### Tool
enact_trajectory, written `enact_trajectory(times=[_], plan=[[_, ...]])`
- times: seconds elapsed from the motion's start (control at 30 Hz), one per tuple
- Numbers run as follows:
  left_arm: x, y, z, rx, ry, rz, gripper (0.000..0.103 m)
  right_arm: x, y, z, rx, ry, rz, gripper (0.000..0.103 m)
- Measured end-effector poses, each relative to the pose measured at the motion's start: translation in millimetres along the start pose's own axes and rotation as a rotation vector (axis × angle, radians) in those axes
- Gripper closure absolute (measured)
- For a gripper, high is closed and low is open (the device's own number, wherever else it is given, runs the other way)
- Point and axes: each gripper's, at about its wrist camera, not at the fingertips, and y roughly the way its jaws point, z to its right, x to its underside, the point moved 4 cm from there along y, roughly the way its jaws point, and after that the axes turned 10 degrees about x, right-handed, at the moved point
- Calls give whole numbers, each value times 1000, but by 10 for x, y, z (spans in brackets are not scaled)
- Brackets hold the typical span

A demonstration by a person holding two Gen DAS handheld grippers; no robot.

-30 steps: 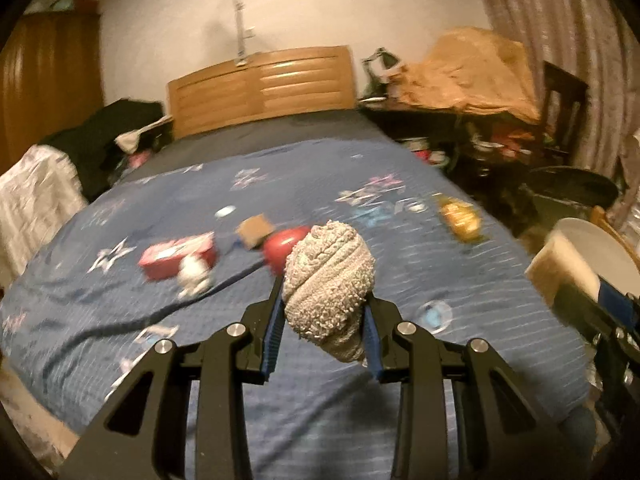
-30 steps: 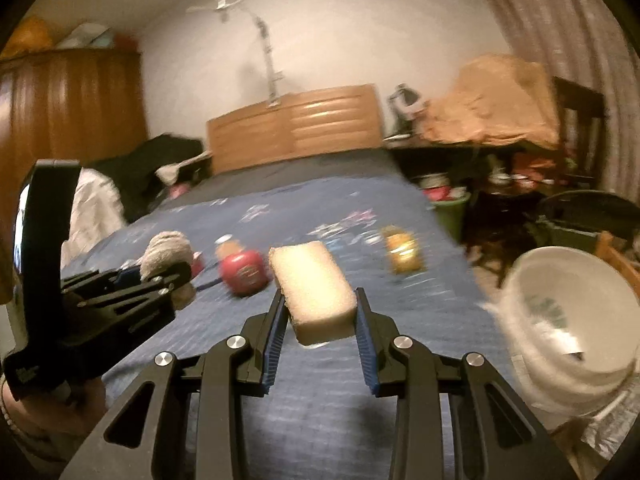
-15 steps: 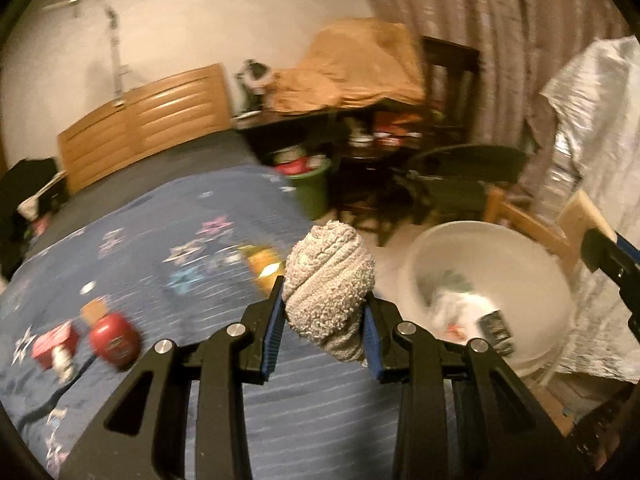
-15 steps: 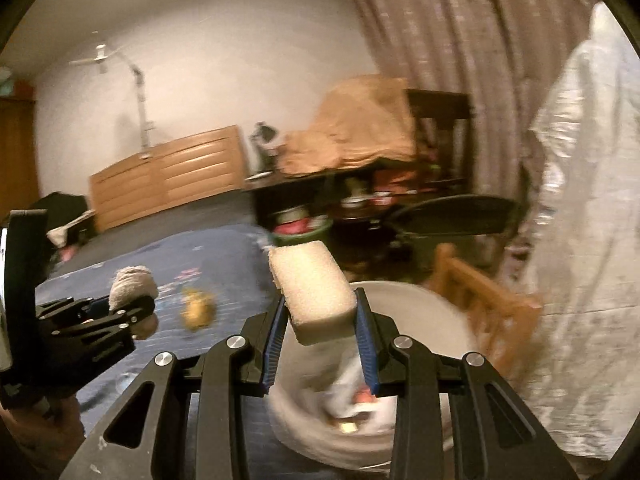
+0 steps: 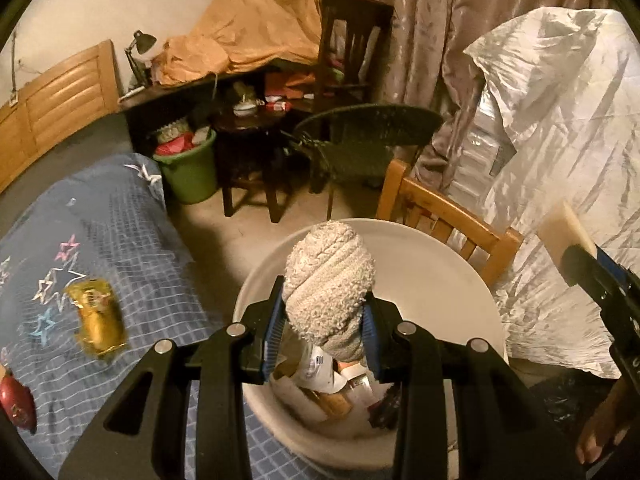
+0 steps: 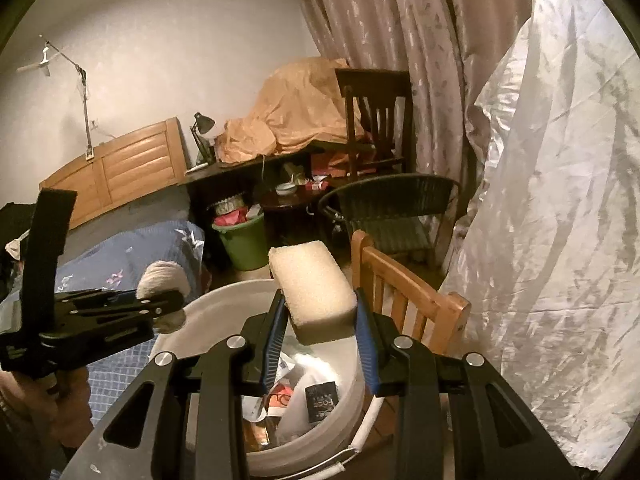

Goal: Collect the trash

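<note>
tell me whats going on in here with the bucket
A person is clearing trash off a bed with a gripper in each hand. The left gripper clamps a rolled grey sock; the right gripper clamps a beige sponge. Both hang over a white bucket already holding wrappers, nothing released yet. A gold packet lies on the bed.

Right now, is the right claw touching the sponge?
Touching. The right wrist view shows the right claw with both blue pads pressed against the sides of the sponge.
</note>
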Motion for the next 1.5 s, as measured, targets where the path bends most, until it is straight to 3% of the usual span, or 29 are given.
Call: enact_trajectory(times=[0.23,0.33,0.37,0.4,0.43,0.47,0.83,1.13,1.5], plan=[[17,186,1,26,16,-37,70,81,172,-200,-28,-7,-42,69],[5,228,-12,38,14,-45,65,138,206,-306,-43,-18,-58,69],[4,242,-17,44,16,-51,54,153,273,-330,-56,-26,-70,67],[4,255,-27,35,21,-53,35,169,275,-355,-54,-29,-76,65],[-3,250,-39,20,22,-46,29,181,327,-351,-43,-25,-82,56],[-12,234,-62,4,22,-32,28,183,356,-351,-42,-17,-84,51],[11,-39,-298,-49,-14,24,28,229,332,-455,-47,0,-79,51],[468,-741,-952,-243,-97,103,27,318,7,-1038,-148,-21,-14,51],[1520,-2029,-2173,-548,-342,135,27,682,-309,-2605,-390,-199,-61,51]])
